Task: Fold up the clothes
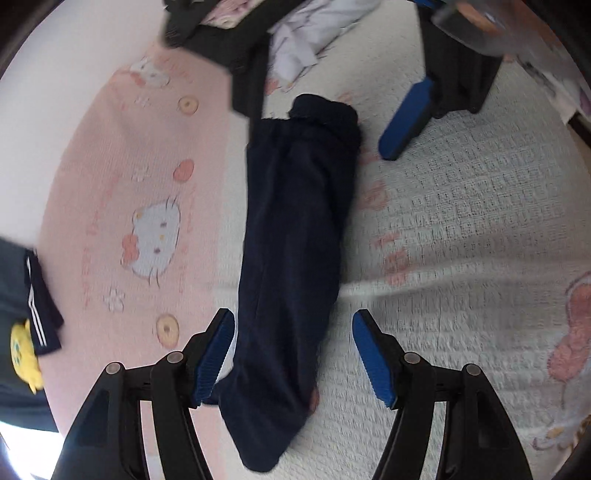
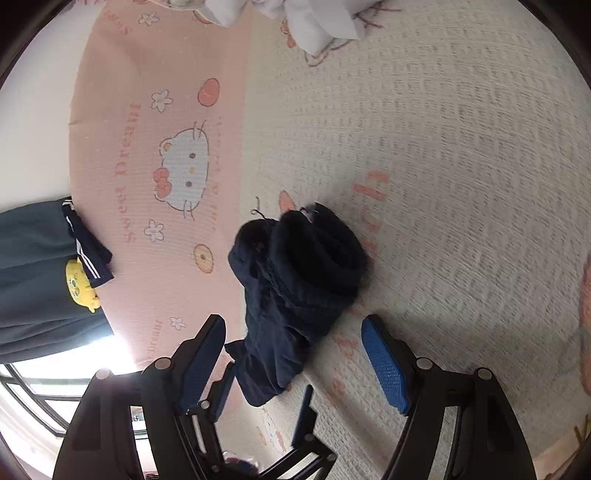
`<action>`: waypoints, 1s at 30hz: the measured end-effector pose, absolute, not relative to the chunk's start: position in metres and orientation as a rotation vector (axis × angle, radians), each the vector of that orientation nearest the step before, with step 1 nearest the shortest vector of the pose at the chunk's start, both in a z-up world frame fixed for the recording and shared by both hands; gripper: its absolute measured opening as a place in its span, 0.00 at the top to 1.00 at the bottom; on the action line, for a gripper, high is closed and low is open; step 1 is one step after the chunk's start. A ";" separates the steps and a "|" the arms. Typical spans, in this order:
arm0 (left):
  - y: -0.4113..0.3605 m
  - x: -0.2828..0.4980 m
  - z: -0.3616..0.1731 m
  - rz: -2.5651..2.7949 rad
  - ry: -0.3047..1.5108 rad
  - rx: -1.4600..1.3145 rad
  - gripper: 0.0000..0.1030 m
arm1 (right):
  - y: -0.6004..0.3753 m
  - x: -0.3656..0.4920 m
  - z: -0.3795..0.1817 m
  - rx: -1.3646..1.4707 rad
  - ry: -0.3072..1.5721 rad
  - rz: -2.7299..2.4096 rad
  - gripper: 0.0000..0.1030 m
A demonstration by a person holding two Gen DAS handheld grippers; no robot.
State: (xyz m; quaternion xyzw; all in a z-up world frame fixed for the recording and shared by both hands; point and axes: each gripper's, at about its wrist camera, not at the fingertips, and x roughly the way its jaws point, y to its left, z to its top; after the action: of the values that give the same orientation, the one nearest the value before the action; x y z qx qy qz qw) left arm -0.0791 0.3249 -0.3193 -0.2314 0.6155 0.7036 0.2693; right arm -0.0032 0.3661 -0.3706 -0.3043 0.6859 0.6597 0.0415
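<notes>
A navy garment point(image 1: 295, 229), folded into a long narrow strip, lies on the bed along the seam between the pink and white halves of the blanket point(image 1: 480, 206). My left gripper point(image 1: 293, 325) is open and straddles its near end; the left pad is next to the cloth and the right pad stands clear. Beyond the far end hangs a blue finger point(image 1: 406, 118) of my right gripper. In the right wrist view the garment point(image 2: 295, 280) shows its bunched, thicker end between the open right gripper point(image 2: 293, 325). My left gripper point(image 2: 264, 402) sits at the strip's other end.
A dark garment with white stripes and a yellow patch point(image 1: 26, 325) point(image 2: 44, 273) lies at the left edge of the bed. A pile of white cloth point(image 1: 310, 40) point(image 2: 317, 26) and a black garment point(image 1: 229, 48) lie at the far side. A window point(image 2: 33, 391) shows at lower left.
</notes>
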 end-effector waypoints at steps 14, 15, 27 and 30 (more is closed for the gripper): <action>0.352 -0.106 -0.312 2.032 1.564 -0.676 0.35 | 0.378 -0.024 -0.370 -0.912 2.095 2.089 0.27; 0.355 -0.109 -0.312 2.037 1.547 -0.683 0.35 | 0.379 -0.023 -0.371 -0.896 2.116 2.084 0.27; 0.363 -0.146 -0.298 2.041 1.117 -1.026 0.71 | 0.376 -0.004 -0.388 -0.747 2.438 1.891 0.27; 0.354 -0.163 -0.292 2.041 0.937 -1.142 0.72 | 0.373 0.000 -0.393 -0.741 2.513 1.833 0.27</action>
State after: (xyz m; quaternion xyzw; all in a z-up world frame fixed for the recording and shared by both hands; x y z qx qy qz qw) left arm -0.1628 0.3545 -0.2922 -0.4316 0.3542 0.7711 0.3060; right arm -0.0001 0.3728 -0.3929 -0.2316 0.7856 0.5731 -0.0283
